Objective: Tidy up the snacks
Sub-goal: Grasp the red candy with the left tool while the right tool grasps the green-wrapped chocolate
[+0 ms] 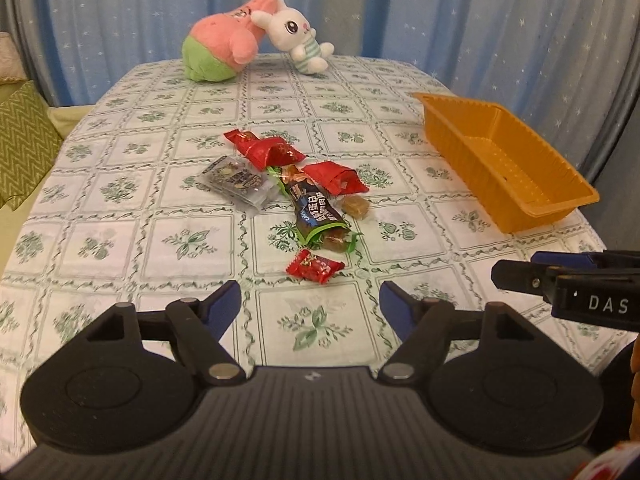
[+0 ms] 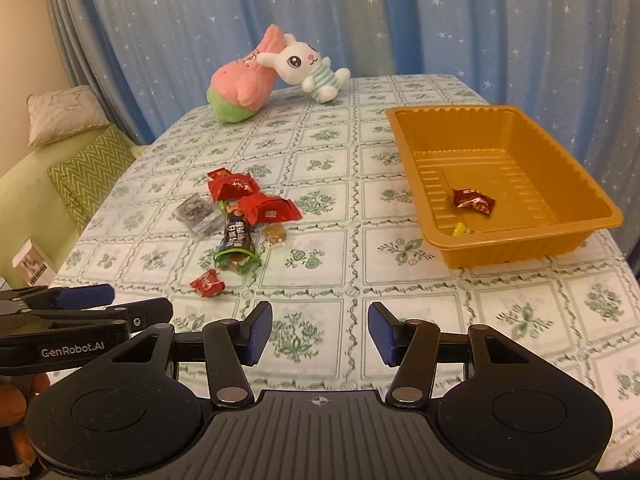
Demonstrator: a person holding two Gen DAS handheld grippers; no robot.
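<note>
left gripper: jaws apart, nothing between them, above the tablecloth just short of the snack pile
right gripper: jaws partly apart, empty, over bare cloth nearer the tray
snack pile: mid-table, loose cluster well left of the tray
small red candy: nearest the left gripper, lying apart from the rest
dark green-edged bar: centre of the pile, end torn open
red packets: two, at the far side of the pile, overlapping the bar
clear grey packet: left of the bar
amber wrapped candy: right of the bar
orange tray: right side of table; holds a dark red candy and a small yellow bit at the near wall
plush toys: far edge, pink one and white rabbit leaning together
</note>
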